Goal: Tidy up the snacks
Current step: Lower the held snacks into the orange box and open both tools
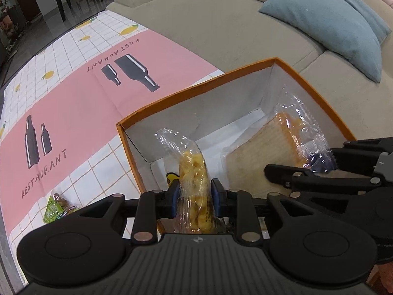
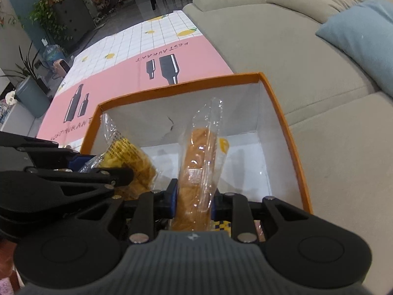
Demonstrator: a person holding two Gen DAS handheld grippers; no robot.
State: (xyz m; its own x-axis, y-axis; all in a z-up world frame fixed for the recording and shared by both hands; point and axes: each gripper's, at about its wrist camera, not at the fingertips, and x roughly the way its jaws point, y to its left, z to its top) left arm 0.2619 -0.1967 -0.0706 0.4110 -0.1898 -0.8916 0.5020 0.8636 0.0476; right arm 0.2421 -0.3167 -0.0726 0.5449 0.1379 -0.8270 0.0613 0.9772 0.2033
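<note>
An orange-rimmed box with white inner walls stands on the table; it also shows in the right wrist view. My left gripper is shut on a clear bag of yellow puffed snacks, held over the box's near edge. That bag also shows in the right wrist view. My right gripper is shut on a clear bag of orange-brown biscuits, held upright over the box. In the left wrist view that bag hangs inside the box at the right, with the right gripper on it.
A green snack packet lies on the pink and white tablecloth left of the box. A beige sofa with a blue cushion runs along the table's far side. Something yellow-and-black lies in the box's bottom.
</note>
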